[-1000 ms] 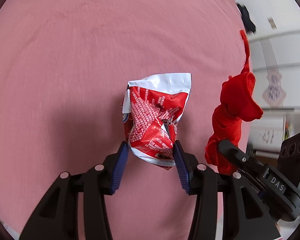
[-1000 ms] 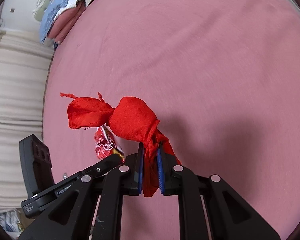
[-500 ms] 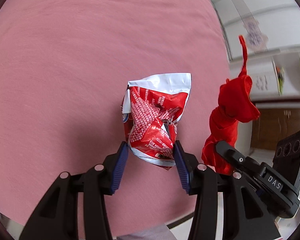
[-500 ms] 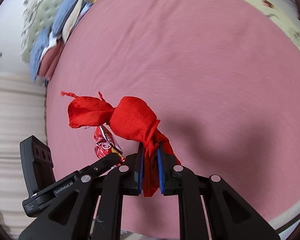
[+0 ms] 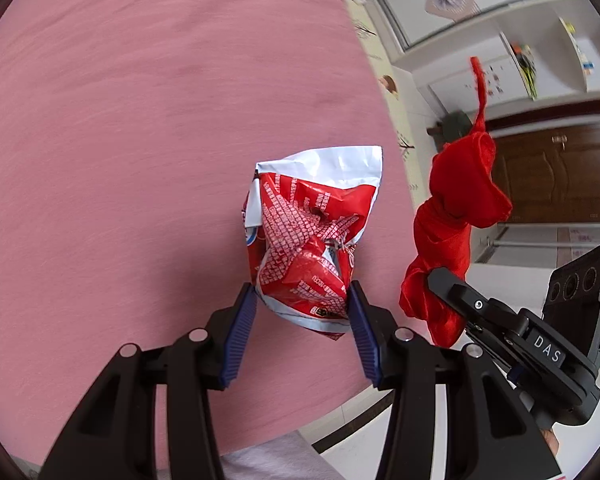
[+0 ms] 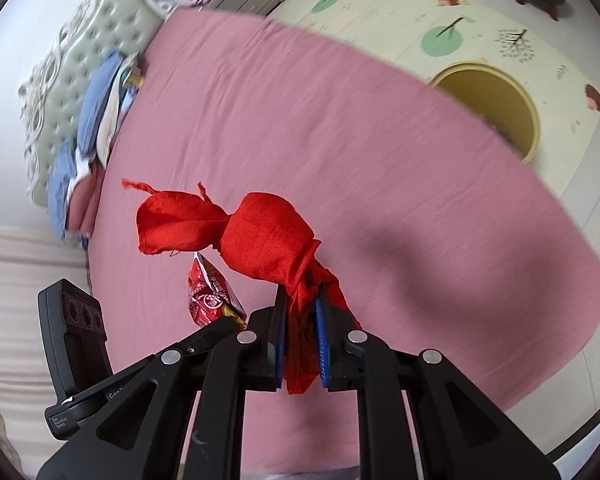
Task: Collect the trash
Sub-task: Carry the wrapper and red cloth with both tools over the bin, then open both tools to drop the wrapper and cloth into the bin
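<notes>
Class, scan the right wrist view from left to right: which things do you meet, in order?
Green headboard → stacked bedding → snack wrapper → red cloth in the right gripper → yellow bin.

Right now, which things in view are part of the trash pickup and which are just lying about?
In play:
- red-and-white snack wrapper, held by the left gripper
- knotted red cloth, held by the right gripper
- yellow bin on the floor, likely the drop spot

Lying about:
- pillows by the headboard
- play mat
- pink bedsheet
</notes>
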